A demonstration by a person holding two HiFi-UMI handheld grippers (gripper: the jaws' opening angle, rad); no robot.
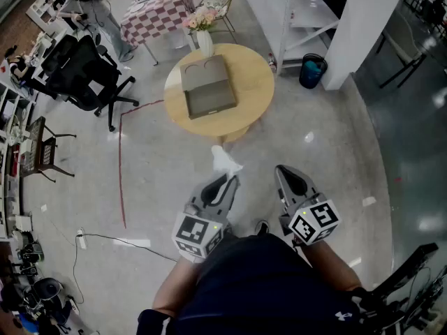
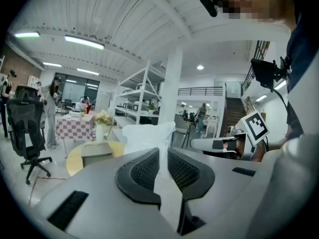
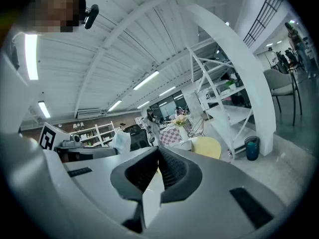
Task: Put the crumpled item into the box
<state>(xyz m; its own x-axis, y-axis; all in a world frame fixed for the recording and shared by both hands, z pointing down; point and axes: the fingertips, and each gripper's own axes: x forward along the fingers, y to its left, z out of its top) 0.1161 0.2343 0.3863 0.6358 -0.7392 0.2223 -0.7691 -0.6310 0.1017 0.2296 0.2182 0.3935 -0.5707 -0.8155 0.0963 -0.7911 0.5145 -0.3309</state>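
Standing on a grey floor (image 1: pixel 335 138), a person holds two grippers out level, side by side, facing a round table (image 1: pixel 258 82).

Left gripper (image 1: pixel 229 180): the jaws are nearly together and clamped on the crumpled item (image 1: pixel 225 160), a white, thin, wrinkled wad. In the left gripper view its lower part is pinched flat between the ribbed pads (image 2: pixel 144 171), and the loose upper part stands above the jaw tips. The item is in the air over the floor, well short of the table.

Right gripper (image 1: pixel 283 169): the jaws are closed, with the tips meeting and nothing between them, as the right gripper view (image 3: pixel 159 151) shows.

Box (image 1: pixel 208 89): grey, on the middle of the tabletop, with its flap folded back on the far side. A vase (image 1: pixel 204 42) of flowers stands just behind it at the table's far edge.

Surroundings: a black chair (image 1: pixel 80 72) is left of the table. A dark bin (image 1: pixel 312 70) stands to the right by a white pillar (image 1: pixel 363 26).
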